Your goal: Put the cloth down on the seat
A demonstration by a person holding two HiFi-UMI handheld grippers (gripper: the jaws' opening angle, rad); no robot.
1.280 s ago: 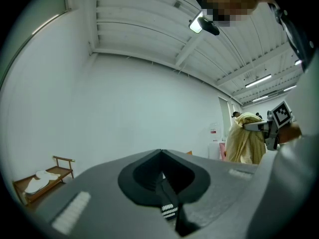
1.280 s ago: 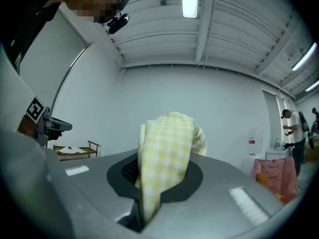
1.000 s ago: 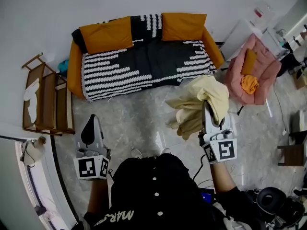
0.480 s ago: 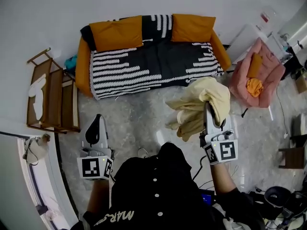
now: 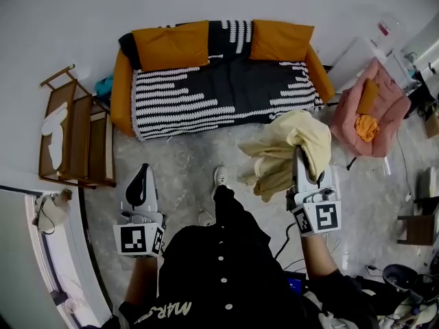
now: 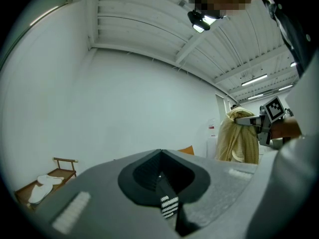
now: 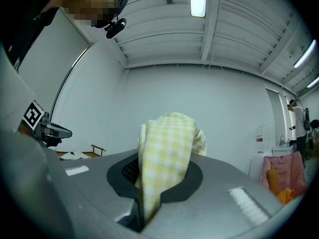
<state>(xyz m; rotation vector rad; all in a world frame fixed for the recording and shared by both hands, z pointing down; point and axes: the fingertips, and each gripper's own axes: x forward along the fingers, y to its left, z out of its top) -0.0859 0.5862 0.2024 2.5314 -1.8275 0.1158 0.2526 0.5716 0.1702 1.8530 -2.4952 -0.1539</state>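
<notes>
A: Where is the cloth (image 5: 285, 149)?

B: Right of centre in the head view, hanging over the floor from the right gripper (image 5: 298, 163); the right gripper view shows its fingers clamped together on a bunched fold, with the rest draping down in loose yellow-checked folds; the sofa seat (image 5: 226, 91) lies above it in the frame, well apart from it.

A: And the left gripper (image 5: 142, 177)?

B: Lower left of the frame; fingers closed, nothing between them.

A: How will the cloth handle?

B: Light, soft and limp, I'd judge; nothing to break, little to slip; it will sag and crumple wherever it's released; one pinch at the top is enough to carry it; to lay it flat, the left fingers could take a hanging edge.

A: The pink armchair (image 5: 367, 112) at the right edge?

B: Also a seat; I can't tell which one is meant.
</notes>
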